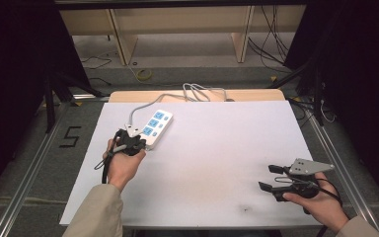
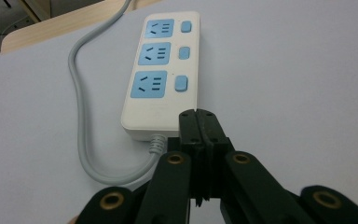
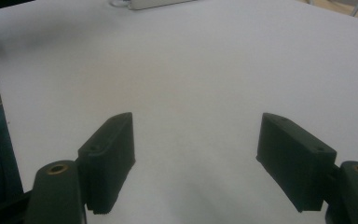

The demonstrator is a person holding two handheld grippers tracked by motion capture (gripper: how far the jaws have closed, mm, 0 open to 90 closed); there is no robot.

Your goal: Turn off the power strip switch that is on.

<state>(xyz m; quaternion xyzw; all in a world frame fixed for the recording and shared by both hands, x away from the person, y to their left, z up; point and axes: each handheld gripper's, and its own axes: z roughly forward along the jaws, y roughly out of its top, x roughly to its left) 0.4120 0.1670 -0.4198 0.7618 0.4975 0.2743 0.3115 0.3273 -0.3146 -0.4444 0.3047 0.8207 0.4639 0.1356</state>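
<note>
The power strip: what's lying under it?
The power strip lies flat on the white table, its grey cable curling beside it. Whatever is directly beneath its body is covered, so nothing more can be told.

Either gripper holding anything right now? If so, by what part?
Nothing is held. The left gripper is shut with nothing between its jaws, its tips at the cord end of the power strip. The right gripper is open over bare table.
</note>
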